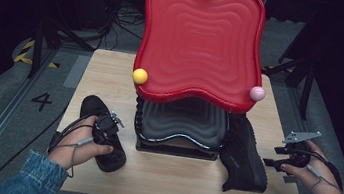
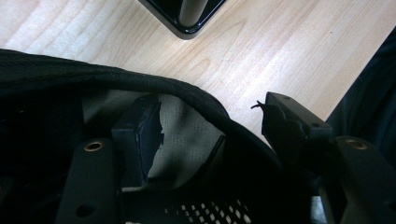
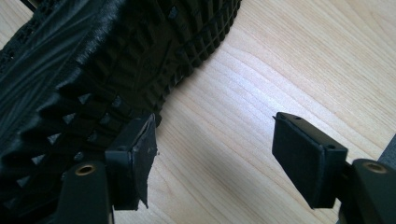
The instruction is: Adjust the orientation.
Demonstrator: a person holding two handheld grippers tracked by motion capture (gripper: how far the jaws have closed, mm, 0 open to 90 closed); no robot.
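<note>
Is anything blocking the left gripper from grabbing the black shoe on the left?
Nothing visible. The left gripper already straddles the left shoe's collar, one finger inside the opening, the other outside, pads not yet pressing.

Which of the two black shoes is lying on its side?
The right-hand shoe, beside the right gripper: its studded sole faces sideways. The left shoe sits upright.

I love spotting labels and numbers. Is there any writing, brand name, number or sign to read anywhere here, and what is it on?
"4": painted in black on the grey floor, left of the table.
Yellow and black hazard stripes: a sign on the floor, no words.
Shoes, red tray: no readable brand or label.
</note>
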